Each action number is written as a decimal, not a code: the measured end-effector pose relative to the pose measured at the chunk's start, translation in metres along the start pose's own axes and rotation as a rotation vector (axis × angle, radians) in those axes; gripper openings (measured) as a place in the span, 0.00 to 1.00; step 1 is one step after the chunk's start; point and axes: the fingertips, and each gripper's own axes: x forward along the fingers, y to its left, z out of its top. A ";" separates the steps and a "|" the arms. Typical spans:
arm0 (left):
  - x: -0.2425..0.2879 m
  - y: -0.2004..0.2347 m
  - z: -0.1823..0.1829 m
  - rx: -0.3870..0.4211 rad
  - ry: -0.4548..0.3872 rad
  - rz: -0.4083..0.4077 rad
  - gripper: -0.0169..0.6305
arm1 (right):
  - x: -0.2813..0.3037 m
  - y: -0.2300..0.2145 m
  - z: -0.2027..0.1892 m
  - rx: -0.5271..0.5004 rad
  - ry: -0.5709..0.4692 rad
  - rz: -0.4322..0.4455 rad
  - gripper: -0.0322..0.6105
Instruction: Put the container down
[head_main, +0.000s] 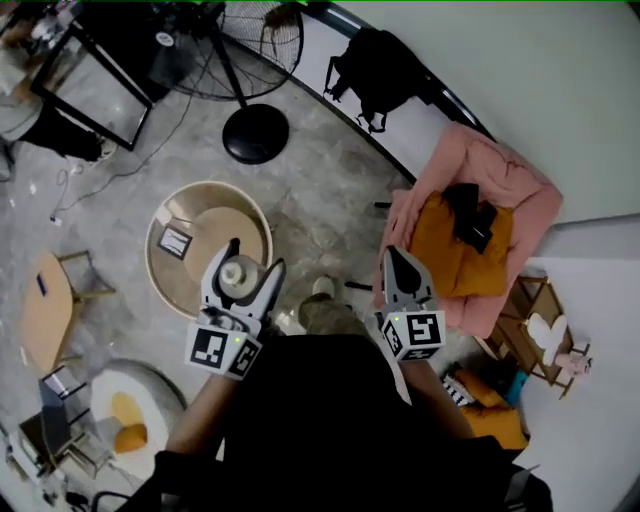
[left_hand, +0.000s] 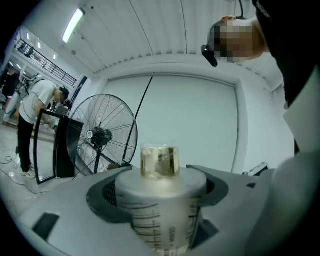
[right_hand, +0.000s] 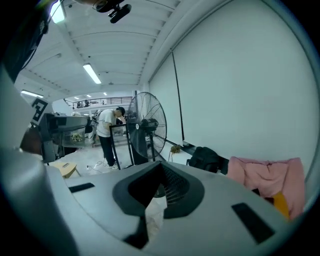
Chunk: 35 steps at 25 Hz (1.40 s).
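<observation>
A translucent white container (left_hand: 162, 205) with printed measuring marks and a small clear, yellowish cap (left_hand: 159, 161) stands upright between the jaws of my left gripper (head_main: 241, 278), which is shut on it. In the head view the container (head_main: 240, 273) is held in the air above the round wooden table (head_main: 170, 265). My right gripper (head_main: 402, 272) is shut with nothing in it, its jaws meeting at the tips (right_hand: 150, 202). It hangs level with the left one, in front of my body.
A large standing fan (head_main: 240, 55) is on the floor ahead. A pink and orange heap of cloth (head_main: 475, 235) lies on a seat at the right. A small wooden stool (head_main: 50, 305) and a white round seat (head_main: 125, 405) stand at the left. A person (left_hand: 32, 120) stands far off.
</observation>
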 end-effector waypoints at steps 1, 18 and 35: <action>-0.001 0.006 0.001 0.001 0.002 0.029 0.57 | 0.009 0.008 0.002 -0.030 0.004 0.041 0.08; -0.206 0.157 0.014 -0.073 -0.102 0.471 0.57 | 0.093 0.260 0.004 -0.298 0.070 0.511 0.08; -0.322 0.288 -0.084 -0.171 -0.077 0.533 0.57 | 0.109 0.466 -0.032 -0.373 0.166 0.577 0.08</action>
